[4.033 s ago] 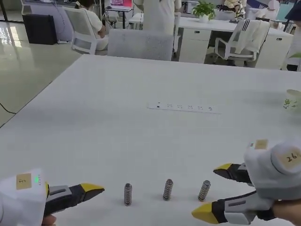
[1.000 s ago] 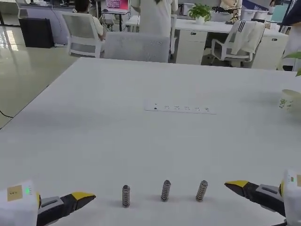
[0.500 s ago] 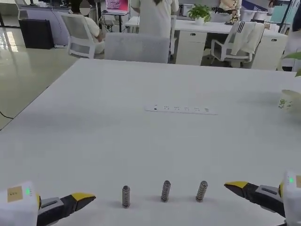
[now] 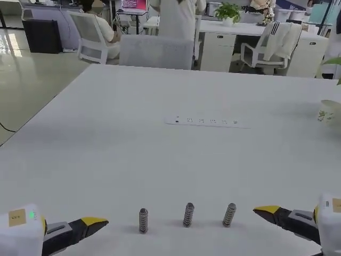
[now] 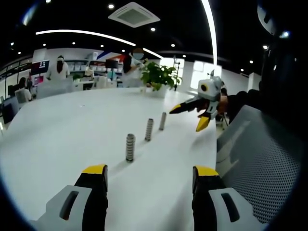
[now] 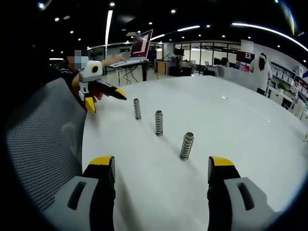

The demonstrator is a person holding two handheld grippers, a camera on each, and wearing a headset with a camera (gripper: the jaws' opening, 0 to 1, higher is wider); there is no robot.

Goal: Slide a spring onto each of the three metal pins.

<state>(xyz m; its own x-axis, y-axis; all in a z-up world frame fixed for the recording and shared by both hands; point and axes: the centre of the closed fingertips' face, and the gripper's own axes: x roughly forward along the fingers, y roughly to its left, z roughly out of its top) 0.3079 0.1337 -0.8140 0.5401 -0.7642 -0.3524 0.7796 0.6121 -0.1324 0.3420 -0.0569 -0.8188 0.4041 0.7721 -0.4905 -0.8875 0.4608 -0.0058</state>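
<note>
At the near left, the left gripper hangs low over the white table. Its 2 yellow-tipped jaws are apart with nothing between them, and it points right toward a row of 3 springs by the near edge. The left spring stands upright, nearest this gripper yet apart from it. The middle spring stands upright beside it. The right spring closes the row and leans a little. Far behind them, mid-table, lies a socket strip. At the near right, the right gripper faces left toward the row, jaws apart and empty, near the right spring without touching it

Each coil stands on end by itself, which suggests it already sits over a pin. The pins are hidden inside the coils and I cannot make them out. I see no loose spring on the table. On that reading, all 3 springs are on and no placing step is left; the task looks complete, with both grippers clear of the row
</note>
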